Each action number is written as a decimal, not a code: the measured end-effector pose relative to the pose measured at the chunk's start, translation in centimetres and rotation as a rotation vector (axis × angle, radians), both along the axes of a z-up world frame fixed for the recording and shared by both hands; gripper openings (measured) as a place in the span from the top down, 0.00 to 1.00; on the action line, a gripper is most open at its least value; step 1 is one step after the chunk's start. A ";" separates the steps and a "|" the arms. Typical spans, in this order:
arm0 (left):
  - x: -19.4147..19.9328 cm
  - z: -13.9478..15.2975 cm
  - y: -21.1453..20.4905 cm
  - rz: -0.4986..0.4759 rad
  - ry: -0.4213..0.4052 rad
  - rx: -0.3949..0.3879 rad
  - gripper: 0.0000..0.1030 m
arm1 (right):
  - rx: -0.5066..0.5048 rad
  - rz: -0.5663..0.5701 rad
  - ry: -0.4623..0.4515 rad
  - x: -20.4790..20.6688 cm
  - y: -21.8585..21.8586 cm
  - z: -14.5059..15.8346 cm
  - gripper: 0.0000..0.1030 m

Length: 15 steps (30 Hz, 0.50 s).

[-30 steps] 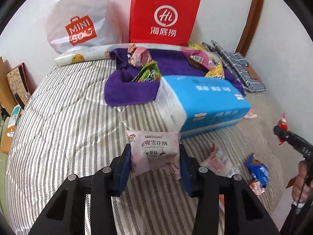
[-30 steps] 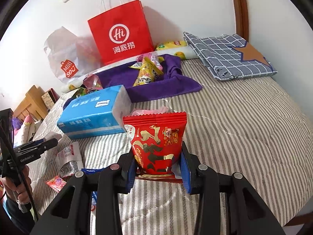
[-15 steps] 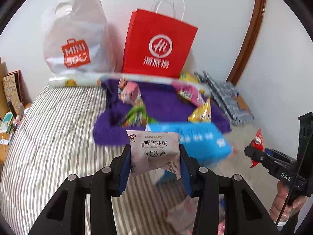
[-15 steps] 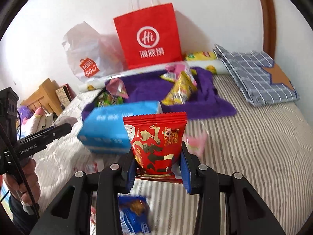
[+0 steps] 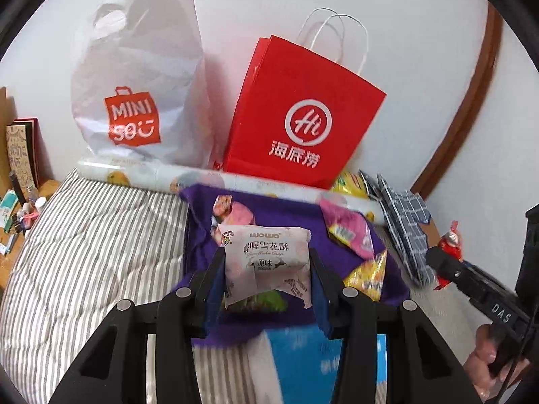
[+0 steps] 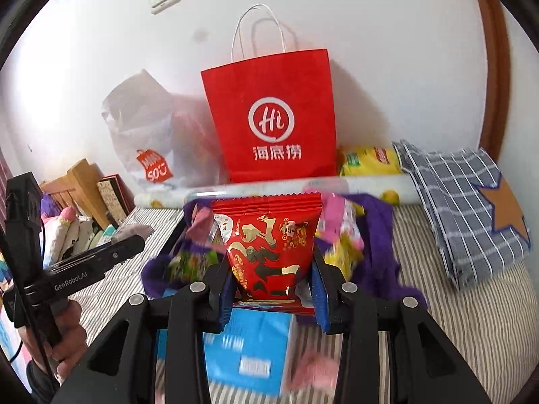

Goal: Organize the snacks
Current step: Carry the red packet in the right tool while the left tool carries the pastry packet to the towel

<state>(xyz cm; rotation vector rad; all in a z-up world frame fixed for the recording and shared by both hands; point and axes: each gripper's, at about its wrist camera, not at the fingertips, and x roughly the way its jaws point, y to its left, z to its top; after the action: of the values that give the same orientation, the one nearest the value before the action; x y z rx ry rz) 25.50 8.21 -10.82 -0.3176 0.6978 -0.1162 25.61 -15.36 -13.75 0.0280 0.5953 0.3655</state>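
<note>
Against the white wall, on the striped bed [image 5: 84, 252], stood a red paper bag [image 6: 273, 118] beside a white plastic bag [image 5: 138, 77], with a purple cloth [image 5: 289, 215] holding loose snacks in front of them. Above that cloth the left tongs [image 5: 267, 266] pinched a pale pink snack packet [image 5: 266, 256], and the right tongs [image 6: 272, 269] pinched a red snack packet [image 6: 269, 242], a blue tissue pack [image 6: 249, 350] lying below.

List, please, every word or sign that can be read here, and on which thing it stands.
"MINISO": white plastic bag
"Hi 海底捞": red paper bag
"WOWO 喔喔雪花酥 原味": pale snack packet
"DAS": right claw
"GenRobot.AI": left claw
Red snack packet, blue tissue pack: unreadable.
</note>
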 end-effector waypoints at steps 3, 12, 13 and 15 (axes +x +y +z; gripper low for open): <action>2.2 0.6 -0.4 0.020 0.010 0.011 0.59 | 0.006 0.008 0.011 2.2 0.6 0.2 0.63; 4.9 -1.2 -1.2 0.027 0.017 0.067 0.58 | 0.008 0.013 0.052 6.5 1.3 -2.8 0.63; 4.7 -1.7 -1.3 0.030 0.024 0.088 0.58 | -0.005 0.007 0.064 6.6 1.3 -3.4 0.63; 4.8 -2.2 -1.3 0.014 0.041 0.096 0.58 | -0.024 0.000 0.073 6.7 1.3 -4.2 0.63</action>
<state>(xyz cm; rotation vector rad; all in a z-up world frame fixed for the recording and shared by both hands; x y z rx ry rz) 30.26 6.90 -13.04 -0.2336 0.7391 -0.0627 32.29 -14.09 -17.97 0.0180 0.6721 0.3581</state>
